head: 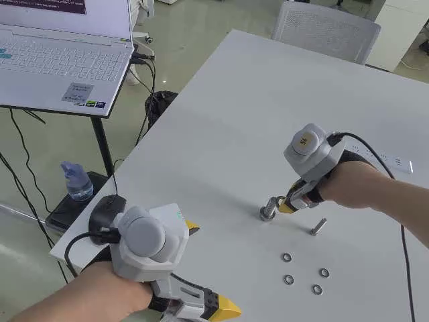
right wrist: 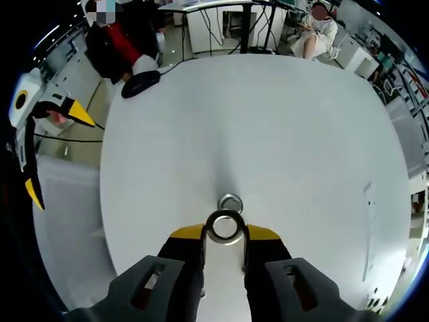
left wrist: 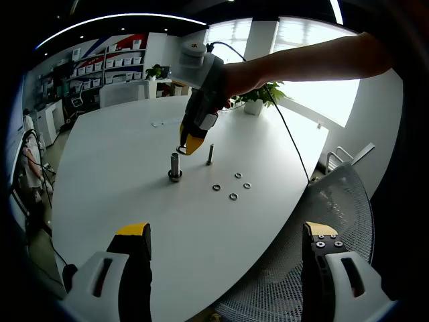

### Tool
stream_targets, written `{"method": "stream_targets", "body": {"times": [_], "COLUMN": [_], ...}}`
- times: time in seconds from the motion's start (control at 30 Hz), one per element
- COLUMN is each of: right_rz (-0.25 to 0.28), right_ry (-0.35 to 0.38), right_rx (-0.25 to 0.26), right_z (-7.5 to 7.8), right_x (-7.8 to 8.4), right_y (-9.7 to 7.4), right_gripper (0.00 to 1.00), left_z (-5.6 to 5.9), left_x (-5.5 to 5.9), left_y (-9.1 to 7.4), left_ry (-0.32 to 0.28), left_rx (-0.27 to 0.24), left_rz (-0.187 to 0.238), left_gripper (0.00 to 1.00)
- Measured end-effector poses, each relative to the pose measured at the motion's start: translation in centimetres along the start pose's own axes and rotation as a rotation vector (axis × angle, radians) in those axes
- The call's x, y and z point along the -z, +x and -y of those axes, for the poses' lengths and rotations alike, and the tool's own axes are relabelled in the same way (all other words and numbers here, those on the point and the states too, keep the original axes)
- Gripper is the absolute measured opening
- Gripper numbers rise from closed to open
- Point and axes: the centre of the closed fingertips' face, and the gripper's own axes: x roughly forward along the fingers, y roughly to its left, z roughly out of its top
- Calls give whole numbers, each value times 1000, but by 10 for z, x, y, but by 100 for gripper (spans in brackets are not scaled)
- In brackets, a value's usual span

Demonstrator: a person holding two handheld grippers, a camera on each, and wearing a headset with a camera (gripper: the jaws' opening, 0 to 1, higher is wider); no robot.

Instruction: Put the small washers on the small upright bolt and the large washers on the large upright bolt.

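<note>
My right gripper (head: 281, 204) is shut on a large steel washer (right wrist: 224, 226), held just above and beside the top of the large upright bolt (head: 267, 212) (right wrist: 230, 202). The small upright bolt (head: 318, 227) (left wrist: 210, 154) stands a little to the right of the large one. Several small washers (head: 288, 279) (left wrist: 232, 196) lie flat on the white table nearer to me. My left gripper (head: 218, 307) (left wrist: 226, 231) hangs open over the near left table edge with nothing between its jaws, far from the bolts. The left gripper view also catches the right gripper (left wrist: 191, 139) by the large bolt (left wrist: 175, 166).
The white table (head: 221, 134) is bare around the bolts. A laptop (head: 60, 60) sits on a stand at the far left, with a water bottle (head: 78, 182) on the floor below. A mesh chair (head: 328, 30) stands beyond the table, and a power strip (head: 397, 162) lies at its right edge.
</note>
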Motion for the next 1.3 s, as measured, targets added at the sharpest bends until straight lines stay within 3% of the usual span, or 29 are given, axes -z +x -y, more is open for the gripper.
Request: {"method": "stream_targets", "body": {"times": [0.47, 0.83, 1.3], "right_rz": [2, -14, -39], "right_ry": [-14, -18, -36], "right_rx": [3, -4, -10], "right_z": [6, 8, 7], "right_x": [-12, -12, -10], "right_y": [8, 15, 24], "right_gripper": [21, 21, 21], "left_z": [0, -3, -6], "left_x": [3, -1, 3], "left_y": [-1, -2, 0], "left_ry": [-5, -10, -16], "left_rx": [7, 11, 17], "left_rz": [-1, 11, -2], "left_gripper": [92, 90, 89]}}
